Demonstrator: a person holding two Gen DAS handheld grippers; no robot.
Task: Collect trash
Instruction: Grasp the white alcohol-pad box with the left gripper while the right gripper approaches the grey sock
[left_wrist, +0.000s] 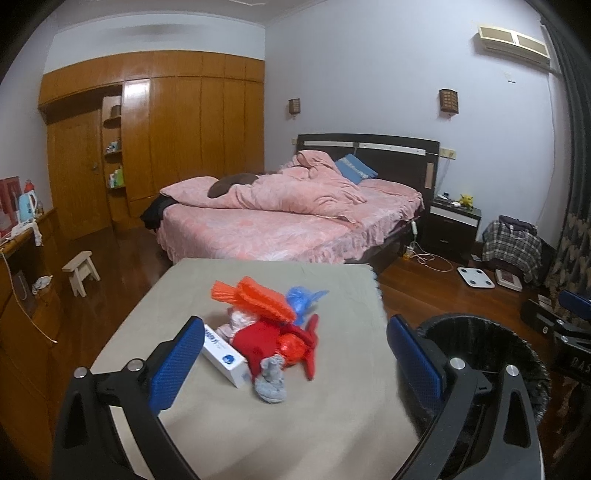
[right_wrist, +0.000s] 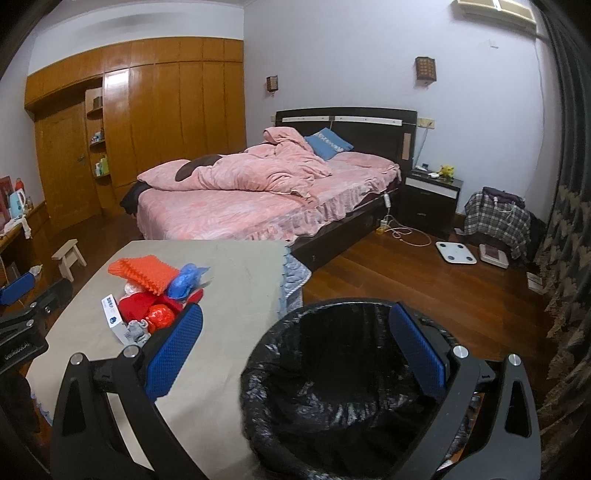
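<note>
A pile of trash lies on the beige-covered table (left_wrist: 258, 435): an orange netted wrapper (left_wrist: 255, 297), a blue plastic bag (left_wrist: 301, 299), red wrappers (left_wrist: 273, 341), a white box (left_wrist: 223, 356) and a grey crumpled rag (left_wrist: 271, 380). My left gripper (left_wrist: 295, 365) is open and empty above the table, just short of the pile. A bin with a black liner (right_wrist: 332, 387) stands by the table's right edge. My right gripper (right_wrist: 295, 354) is open and empty above the bin's mouth. The pile also shows in the right wrist view (right_wrist: 151, 295).
A bed with pink bedding (left_wrist: 280, 218) stands behind the table. A wooden wardrobe (left_wrist: 166, 129) fills the left wall. A small stool (left_wrist: 81, 271), a nightstand (left_wrist: 454, 225), a white scale (left_wrist: 474, 277) and a plaid bag (left_wrist: 511, 245) stand on the wood floor.
</note>
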